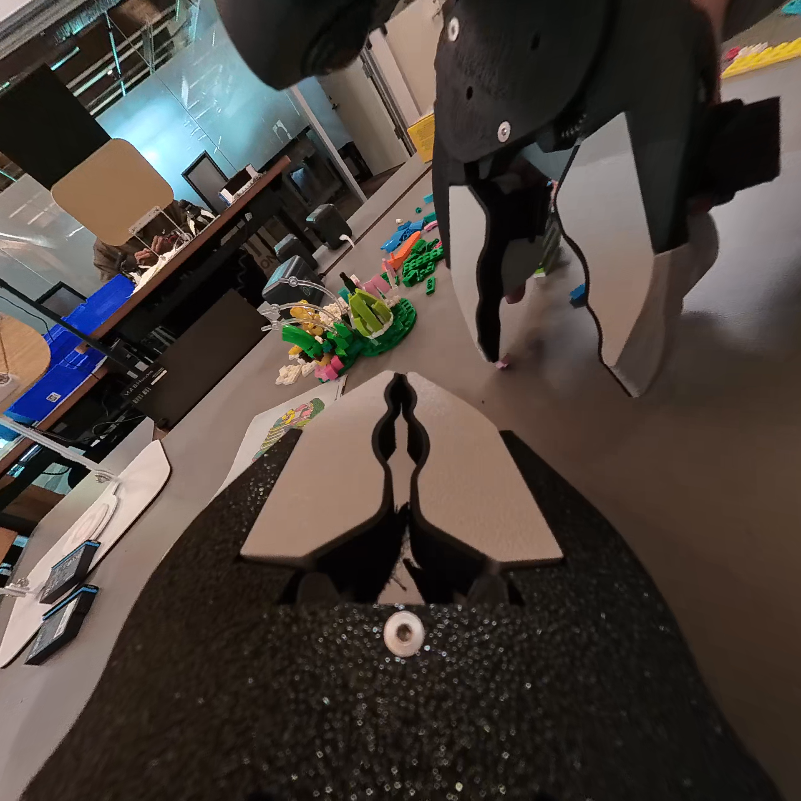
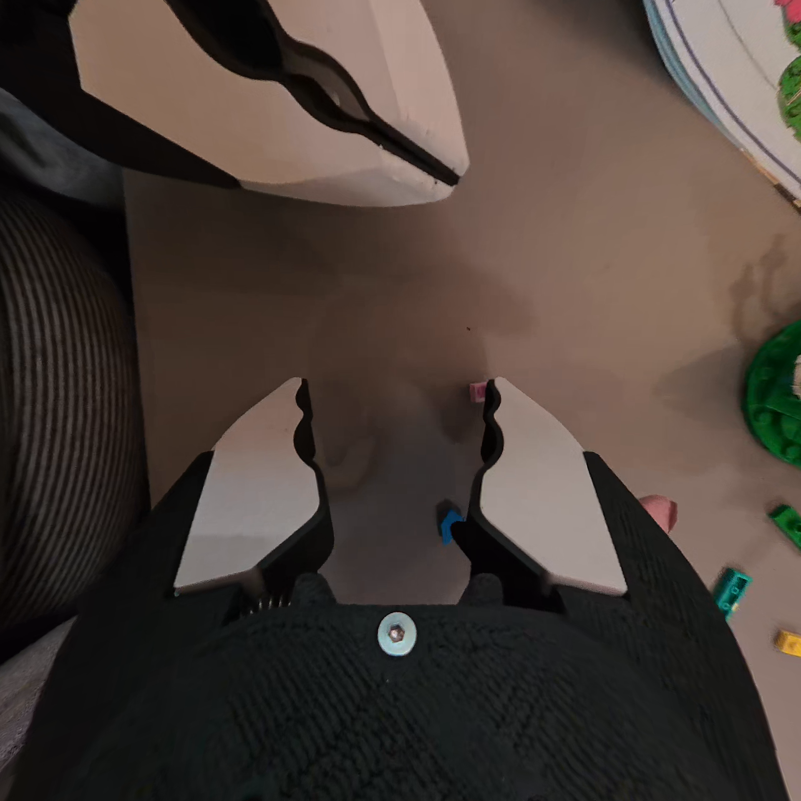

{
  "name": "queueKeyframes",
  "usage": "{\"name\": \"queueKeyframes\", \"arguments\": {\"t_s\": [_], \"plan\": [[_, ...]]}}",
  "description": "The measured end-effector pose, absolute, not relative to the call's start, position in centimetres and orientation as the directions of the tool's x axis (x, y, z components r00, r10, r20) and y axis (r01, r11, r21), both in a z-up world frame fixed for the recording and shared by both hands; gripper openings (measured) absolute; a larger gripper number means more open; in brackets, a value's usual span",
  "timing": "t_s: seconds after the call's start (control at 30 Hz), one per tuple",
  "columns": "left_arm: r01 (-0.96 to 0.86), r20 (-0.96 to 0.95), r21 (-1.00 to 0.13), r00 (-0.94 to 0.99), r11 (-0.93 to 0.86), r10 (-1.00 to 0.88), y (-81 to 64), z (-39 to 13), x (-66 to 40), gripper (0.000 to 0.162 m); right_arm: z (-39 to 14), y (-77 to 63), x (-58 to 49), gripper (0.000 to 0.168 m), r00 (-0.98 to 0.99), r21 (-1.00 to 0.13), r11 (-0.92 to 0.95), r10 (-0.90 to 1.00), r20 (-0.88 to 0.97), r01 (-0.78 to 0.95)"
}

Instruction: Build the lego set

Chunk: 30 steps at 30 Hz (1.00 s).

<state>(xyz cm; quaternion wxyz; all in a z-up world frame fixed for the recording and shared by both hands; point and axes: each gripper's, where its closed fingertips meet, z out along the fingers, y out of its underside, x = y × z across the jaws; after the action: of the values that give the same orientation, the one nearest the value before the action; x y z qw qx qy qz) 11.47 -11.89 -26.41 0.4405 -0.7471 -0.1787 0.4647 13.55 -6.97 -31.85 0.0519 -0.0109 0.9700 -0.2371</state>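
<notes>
My right gripper is open and points down at the grey table. A tiny pink piece lies on the table touching the inside of its right fingertip, and a small blue piece lies by the same finger farther back. My left gripper is shut with nothing visible in it and hovers just short of the right gripper and the pink piece. The half-built lego model on a round green base stands beyond. The left gripper shows at the top left of the right wrist view.
A pile of loose green, blue and orange bricks lies behind the model, and an instruction booklet lies in front of it. Loose green, teal and yellow bricks lie to the right. Batteries lie on a white pad at left. One gripper's finger ends stand about 8 cm off the other's.
</notes>
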Motion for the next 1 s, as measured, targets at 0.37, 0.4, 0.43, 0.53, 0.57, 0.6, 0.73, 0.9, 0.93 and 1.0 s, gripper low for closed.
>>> {"name": "queueKeyframes", "arguments": {"t_s": [0.37,0.4,0.43,0.53,0.57,0.6,0.73,0.9,0.93,1.0], "plan": [[-0.150,-0.519,-0.842,0.486,-0.517,0.703,-12.4,-25.7,11.6,0.000,-29.5,-6.8,13.0,0.078,-0.999,-0.572,0.820,-0.015,-0.044,0.013],[-0.152,-0.513,-0.847,0.483,-0.510,0.709,-12.5,-25.6,11.6,0.000,-28.7,-6.2,12.9,0.077,-0.999,-0.587,0.809,-0.006,-0.032,0.014],[-0.153,-0.503,-0.855,0.480,-0.496,0.718,-12.7,-25.4,11.6,0.000,-27.9,-5.3,12.5,0.075,-1.000,-0.596,0.803,0.011,-0.009,0.014],[-0.160,-0.437,-0.897,0.462,-0.412,0.772,-13.5,-24.2,11.6,0.000,-24.5,-0.2,9.0,0.069,-0.980,-0.590,0.807,0.130,0.153,0.016],[-0.163,-0.410,-0.911,0.455,-0.379,0.791,-13.9,-23.8,11.6,0.000,-23.1,2.1,7.5,0.064,-0.960,-0.590,0.806,0.196,0.201,0.041],[-0.167,-0.386,-0.922,0.448,-0.348,0.807,-14.2,-23.4,11.6,0.000,-21.9,4.6,6.1,0.059,-0.935,-0.586,0.806,0.265,0.234,0.082],[-0.200,-0.345,-0.938,0.431,-0.285,0.834,-14.7,-22.5,11.6,0.000,-21.4,15.6,2.1,0.034,-0.839,-0.459,0.834,0.464,0.284,0.306],[-0.202,-0.368,-0.929,0.432,-0.310,0.823,-14.3,-22.6,11.5,0.000,-27.3,21.8,0.2,0.016,-0.667,-0.317,0.640,0.744,0.031,0.700],[-0.203,-0.374,-0.927,0.433,-0.315,0.820,-14.2,-22.7,11.6,0.000,-28.5,22.5,-0.1,0.016,-0.597,-0.286,0.570,0.802,-0.009,0.771],[-0.204,-0.378,-0.926,0.434,-0.319,0.818,-14.2,-22.7,11.6,0.000,-30.3,23.4,-0.3,0.014,-0.480,-0.227,0.454,0.874,-0.077,0.862]]}}
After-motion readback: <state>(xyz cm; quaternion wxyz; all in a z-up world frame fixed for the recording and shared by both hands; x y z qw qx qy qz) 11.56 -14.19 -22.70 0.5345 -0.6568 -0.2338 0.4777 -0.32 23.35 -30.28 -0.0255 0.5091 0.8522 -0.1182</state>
